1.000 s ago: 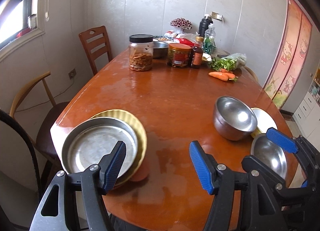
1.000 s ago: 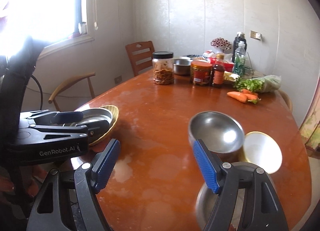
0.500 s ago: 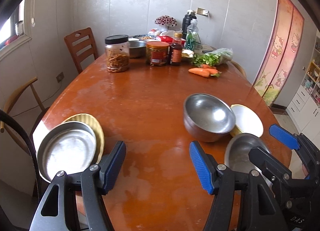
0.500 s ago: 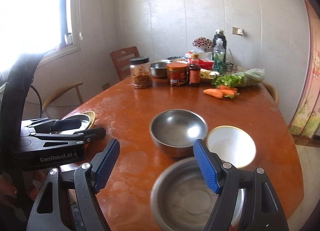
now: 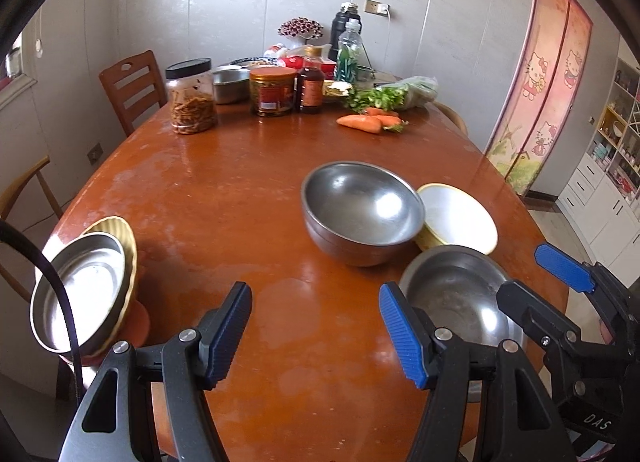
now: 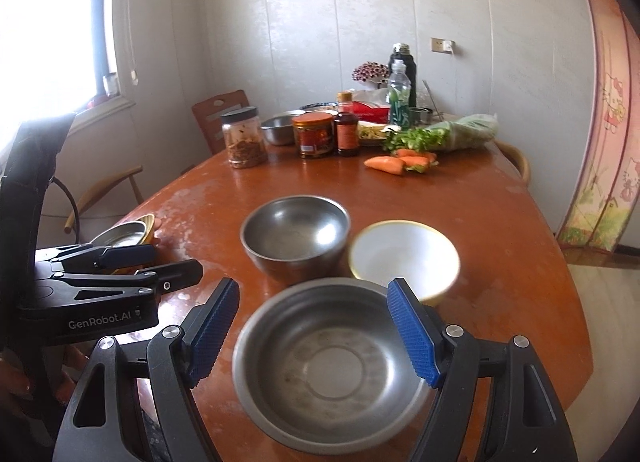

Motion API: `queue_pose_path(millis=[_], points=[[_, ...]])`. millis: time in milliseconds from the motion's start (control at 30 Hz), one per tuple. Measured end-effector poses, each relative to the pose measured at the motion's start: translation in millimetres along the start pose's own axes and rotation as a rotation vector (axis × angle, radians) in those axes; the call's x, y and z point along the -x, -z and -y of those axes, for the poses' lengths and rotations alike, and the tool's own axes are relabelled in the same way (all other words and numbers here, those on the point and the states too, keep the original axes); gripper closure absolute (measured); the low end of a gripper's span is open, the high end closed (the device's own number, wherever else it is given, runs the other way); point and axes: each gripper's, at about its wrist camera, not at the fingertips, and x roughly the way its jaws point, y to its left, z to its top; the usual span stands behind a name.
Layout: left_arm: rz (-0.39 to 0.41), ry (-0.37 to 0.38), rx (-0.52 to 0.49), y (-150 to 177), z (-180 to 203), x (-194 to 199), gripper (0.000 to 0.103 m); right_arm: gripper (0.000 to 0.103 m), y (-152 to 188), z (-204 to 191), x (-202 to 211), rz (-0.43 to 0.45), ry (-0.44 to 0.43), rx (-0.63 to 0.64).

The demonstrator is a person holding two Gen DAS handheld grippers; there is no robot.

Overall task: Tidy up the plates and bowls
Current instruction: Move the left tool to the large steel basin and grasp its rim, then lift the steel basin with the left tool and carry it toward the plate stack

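Plates stacked at the left, bowls grouped at the right of a wooden worktop.

At the left edge a steel plate sits inside a yellow fluted plate. The left gripper hovers over bare wood, jaws apart and holding nothing. Right of centre, a deep steel bowl touches a white bowl with a yellow rim; a shallow steel dish lies just in front of them. The right gripper hangs above that dish, jaws apart on either side of it. Jars, bottles and carrots crowd the far end.
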Motion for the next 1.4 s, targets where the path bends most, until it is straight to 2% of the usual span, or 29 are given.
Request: queue_pose_path(millis=[433,533,700,900,1067,1200,1267,1400], points=[[-0.056,0.066,-0.02,11,28,-26,0.037,0.025,32,47,2,-0.041,0.059,-0.109],[-0.074,0.078,-0.032,14,35,-31,0.037,0.025,38,55,-2,-0.07,0.096,-0.122],[-0.104,0.093,-0.042,19,44,-41,0.037,0.025,44,57,-8,-0.093,0.093,-0.115],[-0.135,0.123,-0.048,23,51,-54,0.037,0.026,51,54,-14,-0.108,0.05,-0.095],[-0.144,0.16,-0.014,22,47,-63,0.037,0.028,52,53,-20,-0.11,0.054,-0.095],[-0.142,0.181,-0.008,20,46,-65,0.037,0.038,52,54,-26,-0.124,0.042,-0.101],[-0.139,0.195,-0.018,20,47,-65,0.045,0.041,52,50,-27,-0.126,0.042,-0.082],[-0.138,0.201,-0.022,19,46,-65,0.048,0.046,50,45,-30,-0.132,0.02,-0.073]])
